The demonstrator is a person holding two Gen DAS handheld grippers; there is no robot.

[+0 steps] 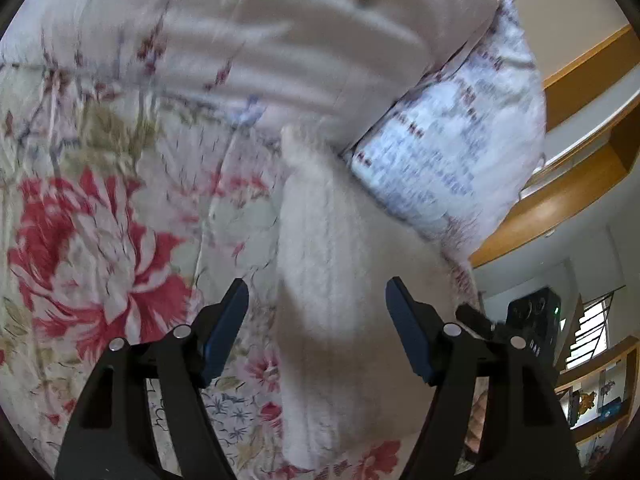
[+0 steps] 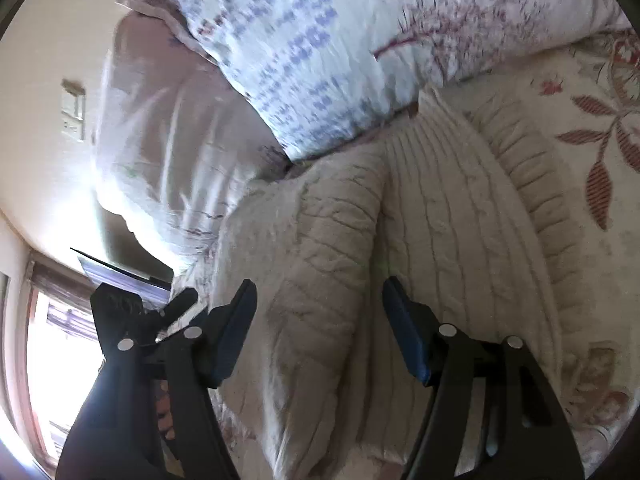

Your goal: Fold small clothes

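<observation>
A cream cable-knit sweater [image 1: 340, 280] lies on the floral bedspread [image 1: 100, 220]. In the left wrist view my left gripper [image 1: 318, 292] is open above it, its fingers apart over the knit. In the right wrist view the sweater [image 2: 440, 220] shows folded lengthwise, with a sleeve [image 2: 320, 260] laid over the body and a ribbed hem [image 2: 532, 184] at the right. My right gripper [image 2: 318, 292] is open just above the sleeve and holds nothing.
A pillow with blue print [image 1: 452, 148] [image 2: 320, 52] lies against the sweater's far end. A pale pink quilt [image 1: 260, 40] is bunched behind it. A wooden shelf [image 1: 580, 184] and a window [image 2: 48, 340] are at the side.
</observation>
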